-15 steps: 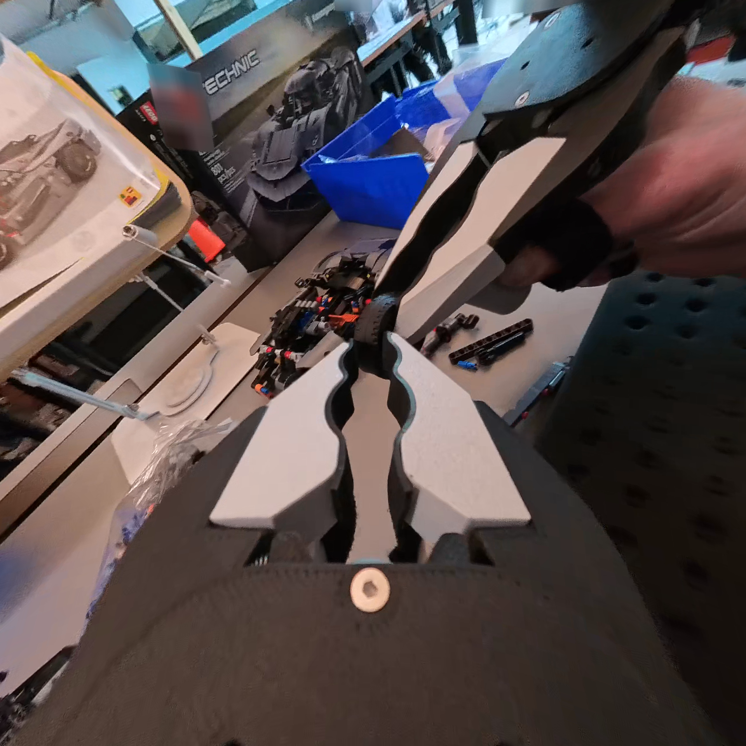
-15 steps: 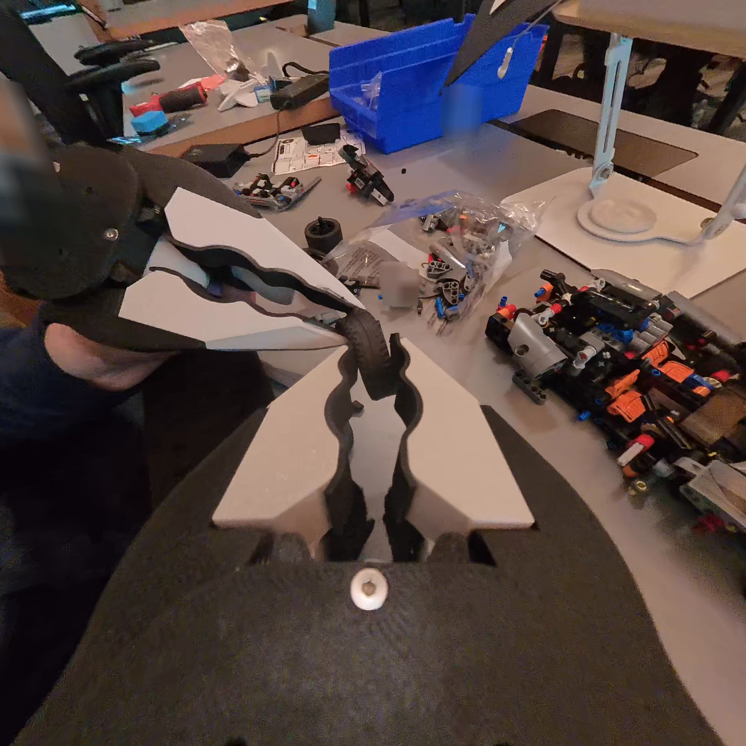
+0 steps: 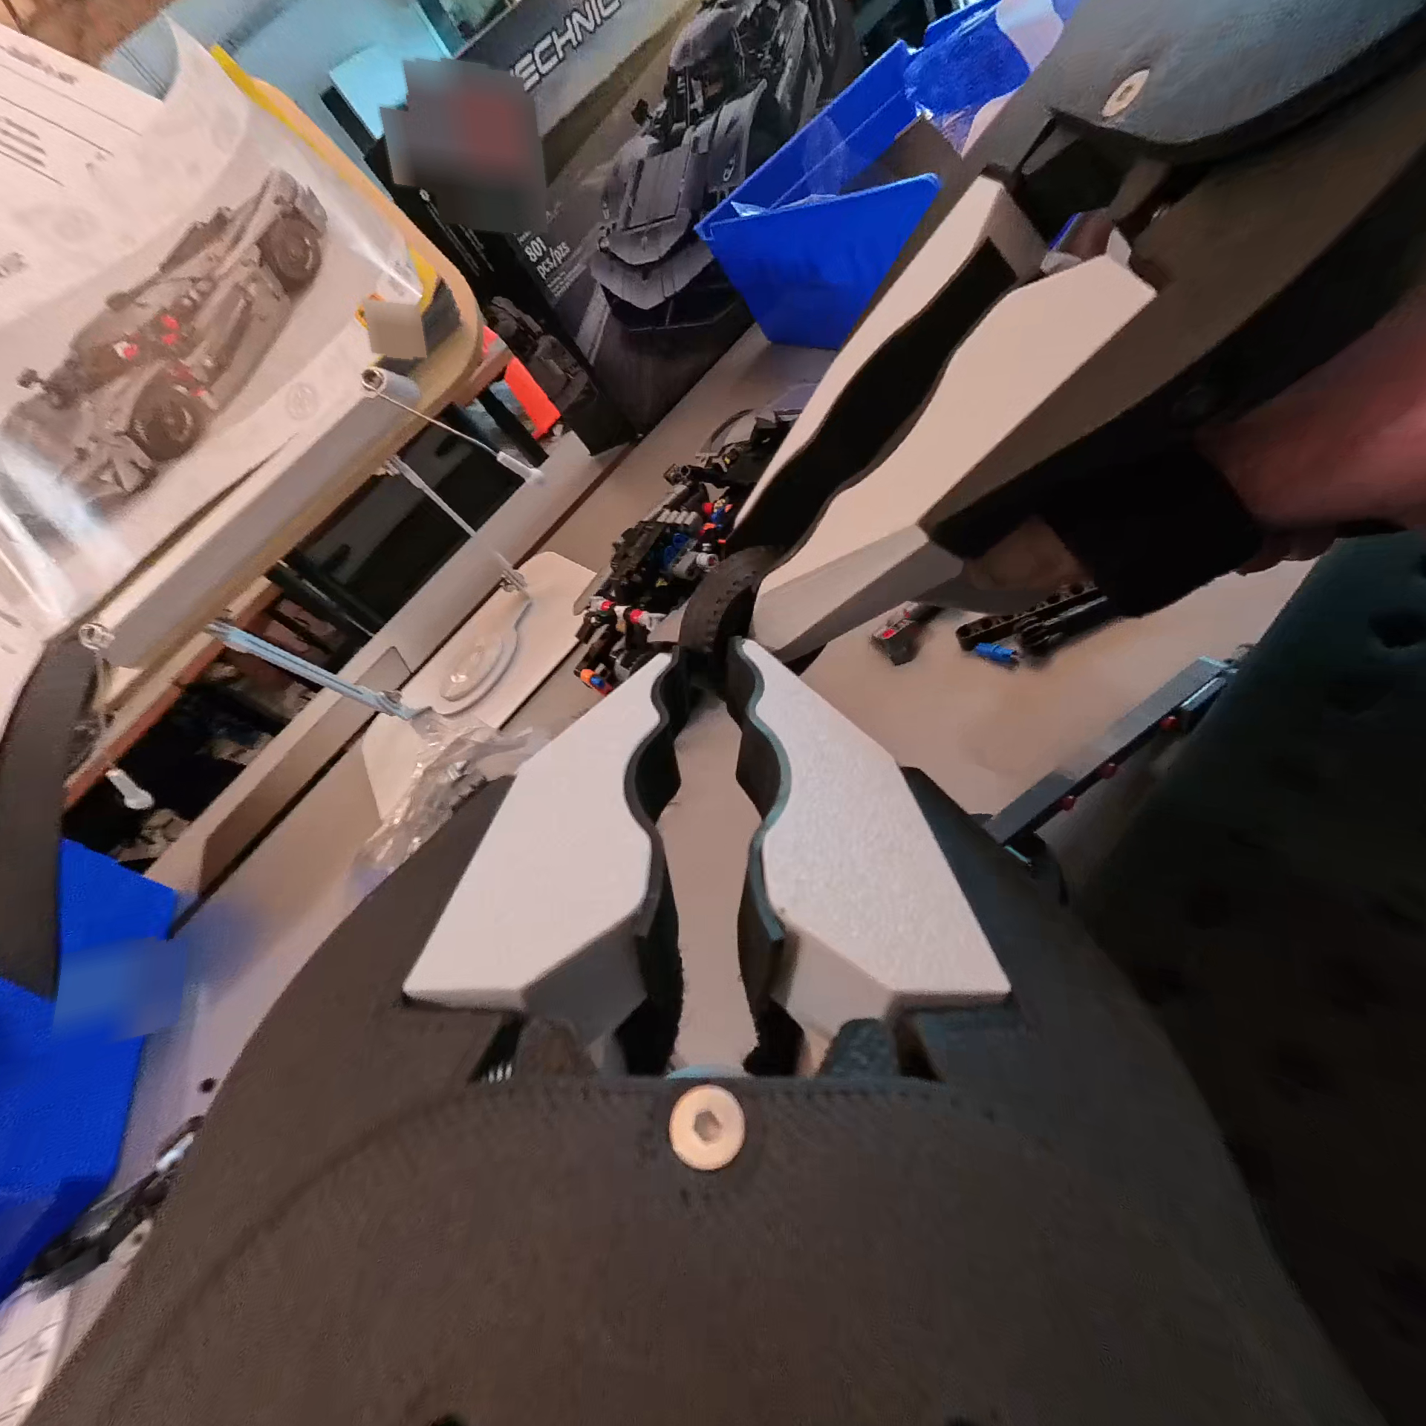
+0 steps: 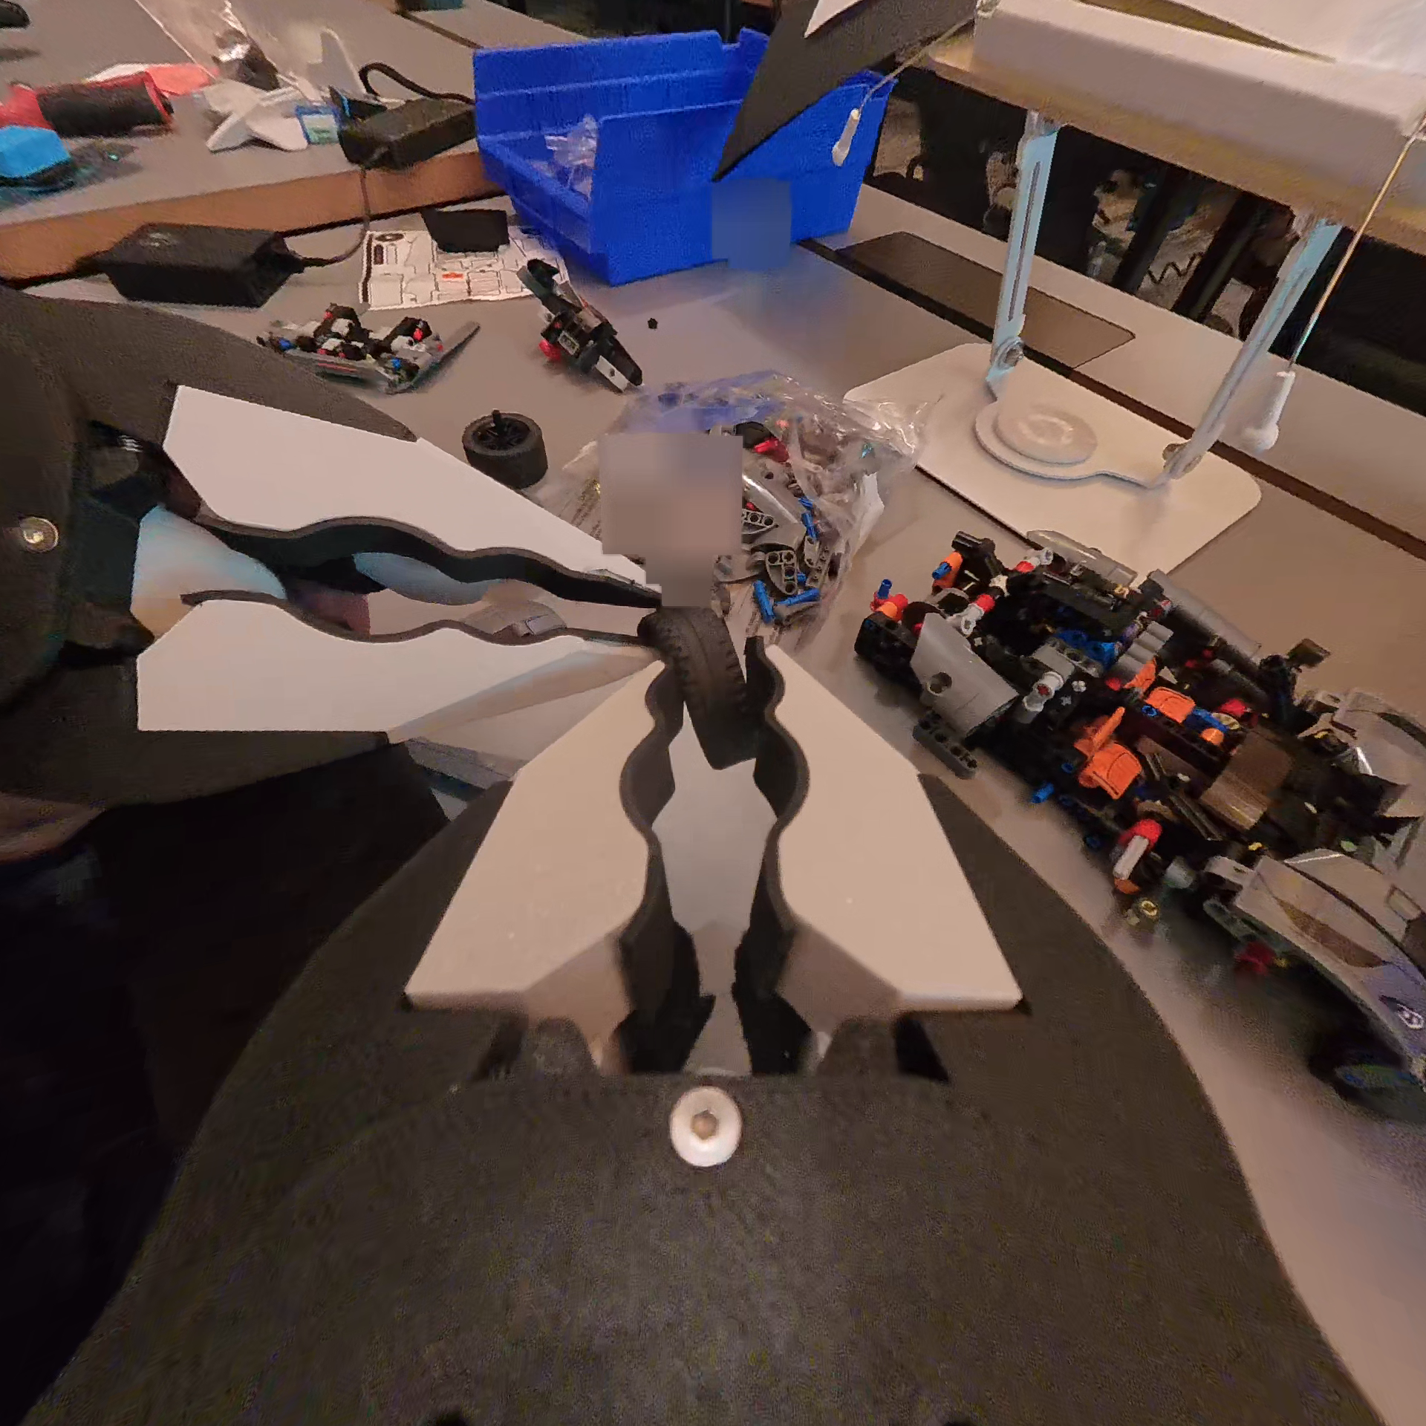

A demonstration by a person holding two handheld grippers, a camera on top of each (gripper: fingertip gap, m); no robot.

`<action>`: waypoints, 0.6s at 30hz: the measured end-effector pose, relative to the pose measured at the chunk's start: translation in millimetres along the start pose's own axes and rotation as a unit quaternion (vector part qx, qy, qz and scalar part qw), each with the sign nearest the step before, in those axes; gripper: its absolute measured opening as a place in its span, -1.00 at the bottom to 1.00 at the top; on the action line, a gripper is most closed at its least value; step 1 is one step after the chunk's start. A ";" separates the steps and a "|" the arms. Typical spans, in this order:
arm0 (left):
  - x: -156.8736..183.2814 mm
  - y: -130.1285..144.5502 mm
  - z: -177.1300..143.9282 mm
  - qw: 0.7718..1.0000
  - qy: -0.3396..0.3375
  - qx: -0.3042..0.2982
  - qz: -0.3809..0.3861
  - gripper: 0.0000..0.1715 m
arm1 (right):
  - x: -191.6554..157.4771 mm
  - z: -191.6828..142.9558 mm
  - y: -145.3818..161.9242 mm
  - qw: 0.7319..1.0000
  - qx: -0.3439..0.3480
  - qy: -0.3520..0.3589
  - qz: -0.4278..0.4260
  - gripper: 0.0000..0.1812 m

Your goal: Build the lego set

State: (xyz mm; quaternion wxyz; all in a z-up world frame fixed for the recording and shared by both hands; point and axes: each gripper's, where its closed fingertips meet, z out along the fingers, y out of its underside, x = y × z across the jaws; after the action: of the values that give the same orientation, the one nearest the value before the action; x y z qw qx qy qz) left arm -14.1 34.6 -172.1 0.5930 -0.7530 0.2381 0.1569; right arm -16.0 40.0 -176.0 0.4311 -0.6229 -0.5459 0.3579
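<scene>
Item: rubber tyre (image 4: 706,679), pinched between my right tool (image 4: 708,667) and left tool (image 4: 644,613), both nearly closed on it as before; view now tilted. Lego car (image 4: 1142,718) at 3 o'clock on bench (image 4: 772,324), awaiting wheel.

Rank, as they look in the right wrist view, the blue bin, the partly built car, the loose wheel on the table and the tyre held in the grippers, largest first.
1. Partly built car and blue bin: similar; the car lies nearer, so unsure.
2. Tyre, enlarged by nearness to the camera.
3. Loose wheel, slightly smaller, but farther off.
</scene>
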 end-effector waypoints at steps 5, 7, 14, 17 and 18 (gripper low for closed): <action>71.7 -24.7 -8.5 0.991 0.046 0.046 0.114 -1.00 | 10.7 -4.6 -20.2 0.997 0.050 -0.014 0.049 -0.86; 47.0 -23.0 -10.9 0.995 0.086 0.055 0.014 -1.00 | -2.0 -7.0 -26.0 0.997 0.064 -0.029 0.010 -0.86; 0.3 -22.0 -22.4 0.977 0.109 0.111 -0.149 -0.82 | -0.9 -36.7 -31.3 0.966 0.140 -0.173 0.132 -0.86; 4.2 -27.0 -13.0 0.960 0.153 0.114 -0.204 -0.68 | -10.6 -35.2 -26.1 0.962 0.141 -0.191 0.136 -0.86; 6.0 -28.9 -11.1 0.955 0.164 0.115 -0.218 -0.66 | -11.3 -35.1 -25.5 0.963 0.143 -0.186 0.132 -0.86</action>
State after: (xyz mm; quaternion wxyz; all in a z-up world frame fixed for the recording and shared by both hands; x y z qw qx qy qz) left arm 6.2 28.1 -148.9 0.6481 -0.7286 0.1790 -0.1303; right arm 5.1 24.5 -139.5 0.3552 -0.5436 -0.4723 0.5961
